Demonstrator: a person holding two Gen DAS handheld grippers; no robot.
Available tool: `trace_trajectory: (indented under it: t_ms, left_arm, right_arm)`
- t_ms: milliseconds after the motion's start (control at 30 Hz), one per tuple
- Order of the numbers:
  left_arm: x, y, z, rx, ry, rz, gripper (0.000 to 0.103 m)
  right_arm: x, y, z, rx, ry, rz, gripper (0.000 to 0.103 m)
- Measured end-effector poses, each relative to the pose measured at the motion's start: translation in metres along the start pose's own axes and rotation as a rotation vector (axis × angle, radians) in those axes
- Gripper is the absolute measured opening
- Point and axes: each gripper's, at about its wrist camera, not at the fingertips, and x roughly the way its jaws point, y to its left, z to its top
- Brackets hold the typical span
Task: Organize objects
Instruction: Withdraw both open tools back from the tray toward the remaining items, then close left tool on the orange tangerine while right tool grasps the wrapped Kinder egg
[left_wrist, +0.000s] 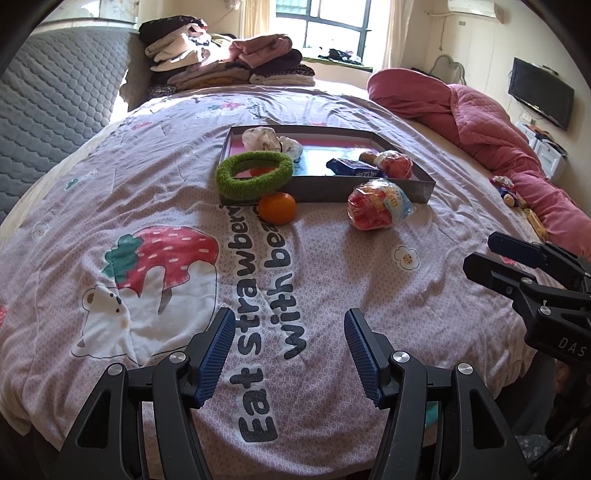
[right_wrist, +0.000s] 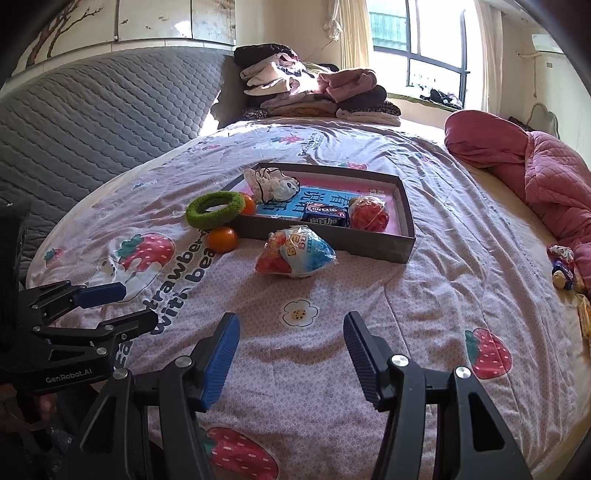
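Note:
A shallow grey box (left_wrist: 424, 190) (right_wrist: 402, 243) lies on the bed. Inside it are a white cloth (left_wrist: 273, 139) (right_wrist: 271, 183), a dark blue packet (left_wrist: 351, 167) (right_wrist: 325, 215), a red snack bag (left_wrist: 396, 165) (right_wrist: 368, 213) and an orange (right_wrist: 248, 204). A green ring (left_wrist: 255, 172) (right_wrist: 215, 209) leans on the box's left corner. An orange (left_wrist: 277, 208) (right_wrist: 221, 239) and a red-and-blue snack bag (left_wrist: 378, 204) (right_wrist: 295, 253) lie in front of the box. My left gripper (left_wrist: 290, 350) (right_wrist: 114, 304) and right gripper (right_wrist: 291, 347) (left_wrist: 480, 253) are open and empty, well short of the objects.
A pink quilt (left_wrist: 476, 122) (right_wrist: 535, 166) lies bunched at the right, with small packets (left_wrist: 511, 192) (right_wrist: 563, 267) beside it. Folded clothes (left_wrist: 221, 59) (right_wrist: 314, 88) are stacked at the far side. A grey headboard (left_wrist: 55, 103) (right_wrist: 103, 118) stands on the left.

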Motion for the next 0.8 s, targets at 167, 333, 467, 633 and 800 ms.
trace_trajectory:
  t_ms: [167,333,467,633,800]
  left_arm:
    - [0.01,0.0,-0.004,-0.011,0.002,-0.015,0.063]
    - [0.018,0.002,-0.006,-0.024,0.008,-0.022,0.063]
    - [0.022,0.005,-0.005,-0.032,0.004,-0.028,0.063]
    - [0.029,0.006,-0.002,-0.043,0.003,-0.038,0.063]
    - [0.037,0.007,0.003,-0.05,0.007,-0.042,0.063]
  right_arm:
    - [0.01,-0.001,-0.004,0.012,0.019,0.0,0.058]
    - [0.016,-0.002,-0.006,0.017,0.019,0.002,0.058]
    - [0.022,-0.003,-0.006,0.022,0.022,0.006,0.059]
    - [0.029,-0.003,-0.004,0.028,0.025,0.01,0.059]
    - [0.039,-0.004,0.0,0.029,0.032,0.015,0.059]
